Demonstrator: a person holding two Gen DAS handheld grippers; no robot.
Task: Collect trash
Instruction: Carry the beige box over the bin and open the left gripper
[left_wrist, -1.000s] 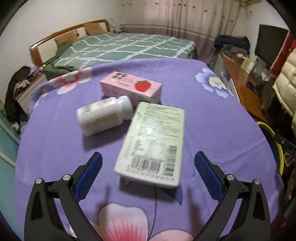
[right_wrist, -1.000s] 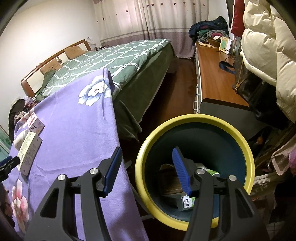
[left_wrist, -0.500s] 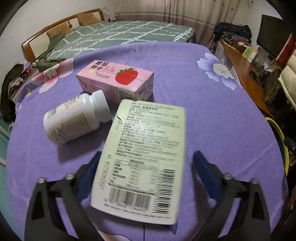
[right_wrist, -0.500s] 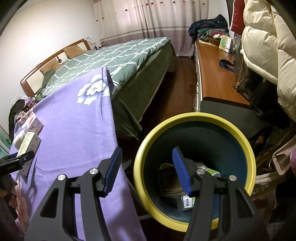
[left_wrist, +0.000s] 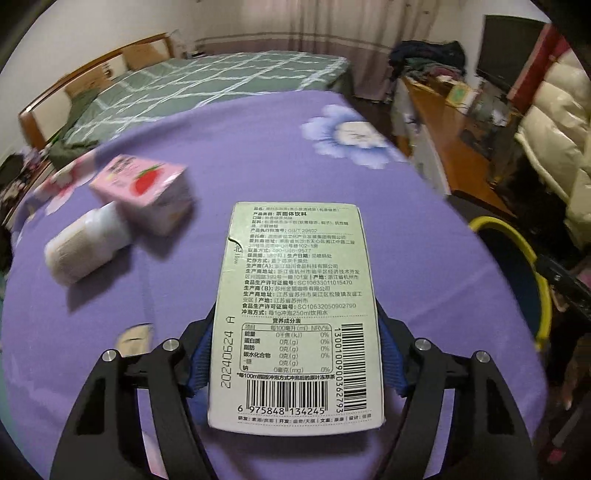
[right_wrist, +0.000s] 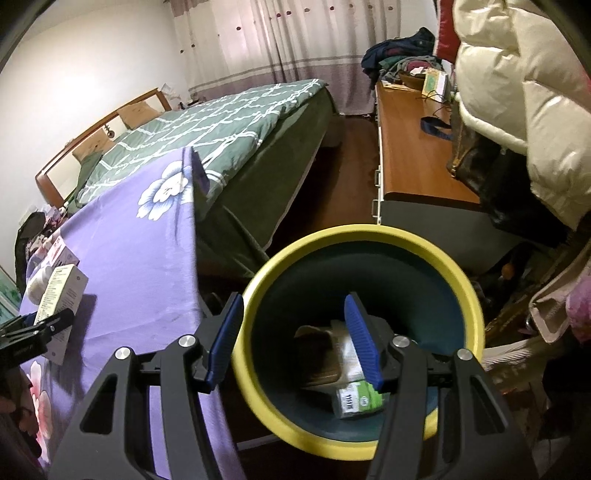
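My left gripper is shut on a pale green tea box and holds it lifted above the purple flowered tablecloth. A pink strawberry milk carton and a white pill bottle lie on the cloth to the left. The held box also shows in the right wrist view. My right gripper is open and empty, its fingers astride the near rim of the yellow-rimmed trash bin. The bin holds a green-and-white carton and other trash.
The bin shows at the table's right edge in the left wrist view. A bed with a green checked cover stands behind the table. A wooden desk and a white puffer coat are to the right.
My left gripper has closed on the tea box and lifted it off the cloth, swinging right toward the bin. My right gripper has stayed over the bin.
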